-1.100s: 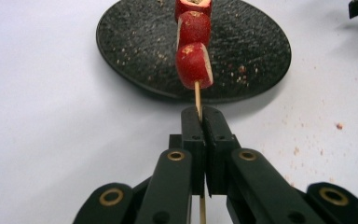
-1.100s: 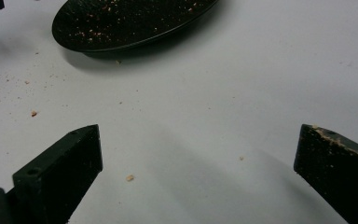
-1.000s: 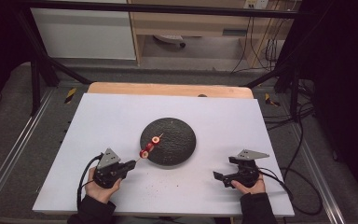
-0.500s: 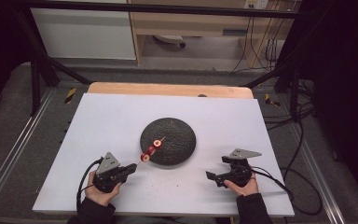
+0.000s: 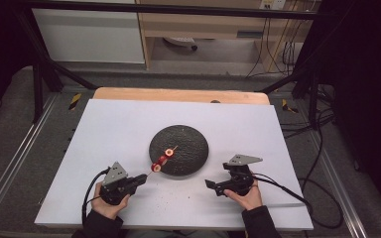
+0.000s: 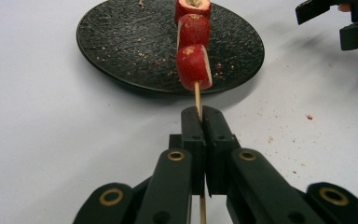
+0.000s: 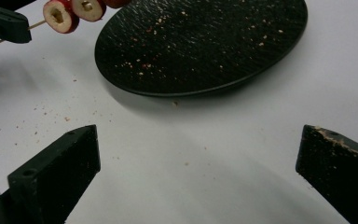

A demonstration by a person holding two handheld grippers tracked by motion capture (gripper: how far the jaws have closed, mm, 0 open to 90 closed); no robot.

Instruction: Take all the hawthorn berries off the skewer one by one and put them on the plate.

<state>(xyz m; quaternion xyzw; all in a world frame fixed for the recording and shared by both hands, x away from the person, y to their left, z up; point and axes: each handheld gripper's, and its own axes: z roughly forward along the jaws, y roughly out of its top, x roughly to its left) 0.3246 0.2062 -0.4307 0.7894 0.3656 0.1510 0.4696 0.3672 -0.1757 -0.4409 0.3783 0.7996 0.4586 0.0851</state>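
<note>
A thin wooden skewer (image 6: 198, 98) carries three red fruit pieces (image 6: 193, 65) and slants up over the near left rim of a round black plate (image 5: 186, 141). My left gripper (image 5: 141, 177) is shut on the skewer's bare lower end, held just off the plate's left front edge. The fruit pieces (image 5: 161, 159) hang above the plate's rim. My right gripper (image 5: 211, 184) is open, low over the table at the plate's right front, jaws pointing left toward the plate (image 7: 200, 44), nothing between them. The skewered fruit (image 7: 77, 10) shows at the top left of the right gripper view.
The white table top (image 5: 114, 129) carries small crumbs around the plate's front. A wooden strip (image 5: 178, 95) runs along the far edge. Cables (image 5: 302, 198) trail off the right side. A metal frame and shelving stand beyond the table.
My right gripper has slid left along the table's front toward the plate. The left gripper and the skewer have stayed where they were.
</note>
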